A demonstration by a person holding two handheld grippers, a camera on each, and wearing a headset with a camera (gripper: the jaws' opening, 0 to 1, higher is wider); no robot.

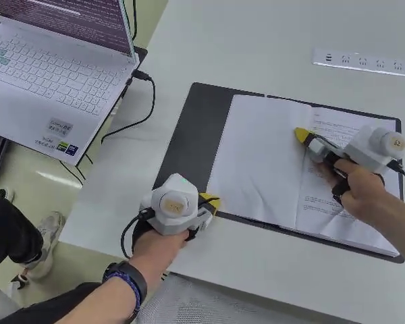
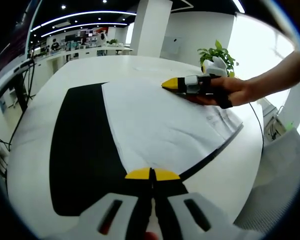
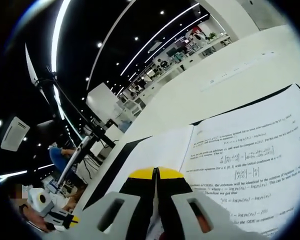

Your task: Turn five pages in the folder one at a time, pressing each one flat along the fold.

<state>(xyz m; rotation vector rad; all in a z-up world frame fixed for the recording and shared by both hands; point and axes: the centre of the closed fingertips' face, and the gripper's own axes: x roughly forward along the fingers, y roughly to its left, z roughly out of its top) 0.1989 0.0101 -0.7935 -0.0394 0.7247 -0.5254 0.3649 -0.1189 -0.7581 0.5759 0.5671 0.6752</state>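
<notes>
A black folder [image 1: 192,135] lies open on the white table. A blank turned page [image 1: 260,158] covers its left half and a printed page [image 1: 337,196] its right. My right gripper [image 1: 302,135] is shut, its yellow tips down on the fold near the top of the pages; in its own view the right gripper [image 3: 156,173] meets the crease between the blank and printed sheets. My left gripper [image 1: 209,202] is shut at the blank page's near-left corner, by the folder's front edge. In the left gripper view the shut tips [image 2: 152,174] touch that corner; I cannot tell if they pinch paper.
An open laptop [image 1: 54,61] stands at the back left, its cable [image 1: 145,101] trailing over the table edge. A power strip [image 1: 364,62] lies at the back right. The table's near edge runs just behind my left hand.
</notes>
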